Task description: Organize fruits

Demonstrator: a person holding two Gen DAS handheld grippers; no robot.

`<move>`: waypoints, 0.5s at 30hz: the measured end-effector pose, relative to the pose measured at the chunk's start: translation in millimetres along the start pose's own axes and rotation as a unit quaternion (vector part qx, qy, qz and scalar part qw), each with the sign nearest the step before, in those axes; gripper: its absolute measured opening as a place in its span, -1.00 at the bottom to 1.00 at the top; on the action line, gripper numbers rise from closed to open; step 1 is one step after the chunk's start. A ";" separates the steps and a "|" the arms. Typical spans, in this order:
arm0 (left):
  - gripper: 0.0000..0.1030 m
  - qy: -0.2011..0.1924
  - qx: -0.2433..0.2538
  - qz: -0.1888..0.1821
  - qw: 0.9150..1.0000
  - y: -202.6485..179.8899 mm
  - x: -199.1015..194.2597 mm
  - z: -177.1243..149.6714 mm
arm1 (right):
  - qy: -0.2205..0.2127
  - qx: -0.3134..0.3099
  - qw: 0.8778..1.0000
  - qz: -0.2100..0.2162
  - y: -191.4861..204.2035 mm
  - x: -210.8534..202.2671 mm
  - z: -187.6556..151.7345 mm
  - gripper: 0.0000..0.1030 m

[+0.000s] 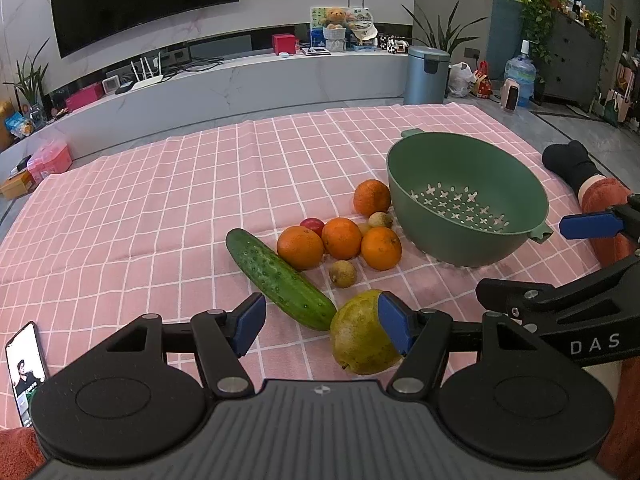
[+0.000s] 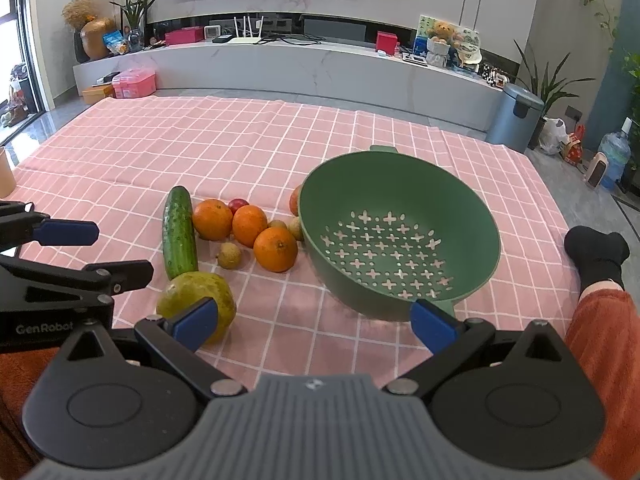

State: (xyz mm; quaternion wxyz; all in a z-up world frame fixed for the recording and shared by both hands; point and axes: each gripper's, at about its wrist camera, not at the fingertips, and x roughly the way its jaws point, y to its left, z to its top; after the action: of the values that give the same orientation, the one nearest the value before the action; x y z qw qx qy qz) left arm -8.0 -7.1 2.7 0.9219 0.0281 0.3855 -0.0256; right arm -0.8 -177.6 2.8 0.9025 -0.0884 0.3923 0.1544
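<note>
A green colander (image 1: 468, 200) (image 2: 400, 236) stands empty on the pink checked cloth (image 1: 160, 200). Left of it lie several oranges (image 1: 341, 238) (image 2: 275, 249), a cucumber (image 1: 279, 277) (image 2: 179, 232), small brown fruits (image 1: 343, 274), a red fruit (image 1: 312, 223) and a yellow-green pear (image 1: 362, 334) (image 2: 192, 298). My left gripper (image 1: 322, 326) is open just above the cloth; its right pad is against the pear and the near end of the cucumber lies between the fingers. My right gripper (image 2: 314, 318) is open and empty in front of the colander, with its left finger over the pear.
A phone (image 1: 24, 368) lies on the cloth at the near left. A person's leg in a black sock (image 2: 598, 256) rests at the cloth's right edge. A low white TV bench, a blue bin (image 1: 426, 74) and plants stand behind the table.
</note>
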 end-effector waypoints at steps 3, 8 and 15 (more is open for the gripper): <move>0.47 0.001 0.000 0.000 1.000 -0.2 -0.3 0.0 | 0.001 0.002 1.000 0.002 -0.2 0.2 0.0 0.91; 0.47 0.001 0.000 0.000 1.000 -0.1 -0.4 -0.1 | 0.006 0.004 1.000 0.000 0.0 1.9 -0.9 0.91; 0.47 0.002 -0.001 0.001 1.000 1.4 -0.2 -0.1 | 0.006 0.004 1.000 0.000 0.0 2.1 -0.9 0.91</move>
State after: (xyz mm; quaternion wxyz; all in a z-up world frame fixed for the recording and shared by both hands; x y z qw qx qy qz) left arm -8.1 -5.8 2.8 0.9211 0.0275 0.3877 -0.0243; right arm 0.0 -177.4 0.6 0.9004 -0.0854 0.3984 0.1526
